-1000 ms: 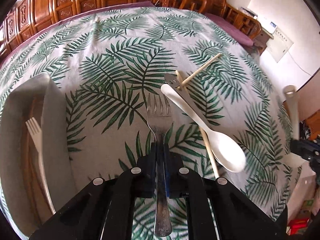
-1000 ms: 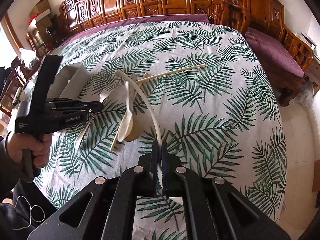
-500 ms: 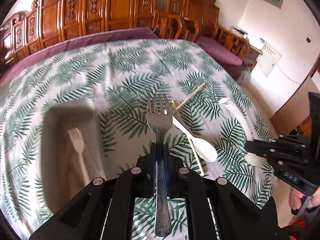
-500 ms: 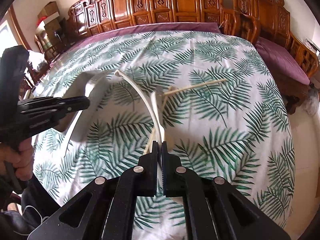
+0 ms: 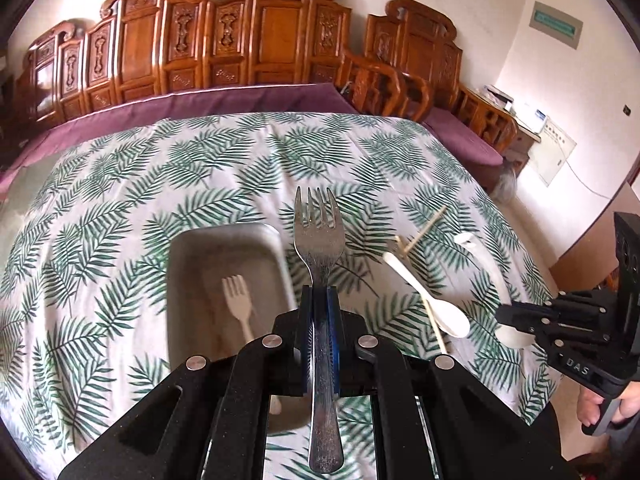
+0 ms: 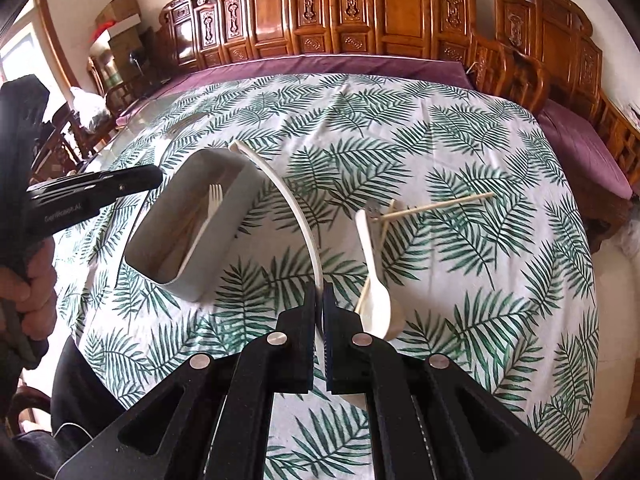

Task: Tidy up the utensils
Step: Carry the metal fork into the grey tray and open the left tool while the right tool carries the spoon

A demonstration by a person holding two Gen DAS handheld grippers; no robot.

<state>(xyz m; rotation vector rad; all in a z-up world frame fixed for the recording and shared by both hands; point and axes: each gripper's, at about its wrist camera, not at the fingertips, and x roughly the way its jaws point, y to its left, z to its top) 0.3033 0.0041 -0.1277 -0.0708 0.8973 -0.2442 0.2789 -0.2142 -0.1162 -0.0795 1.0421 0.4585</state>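
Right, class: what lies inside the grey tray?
Inside the grey tray lies a white plastic fork, tines up. The near wall hides part of its floor.

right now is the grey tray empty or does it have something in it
Not empty: a white plastic fork lies inside the grey tray, tines toward the far end. Nothing else in it is clear.

The right tongs (image 5: pixel 516 316) body bears white letters "DAS".

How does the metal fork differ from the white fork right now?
The metal fork is shiny steel; the white fork looks like plastic. The metal fork is clamped in the left tongs, above the table; the white fork lies loose in the grey tray. The metal fork's head looks broader. Both have four tines.
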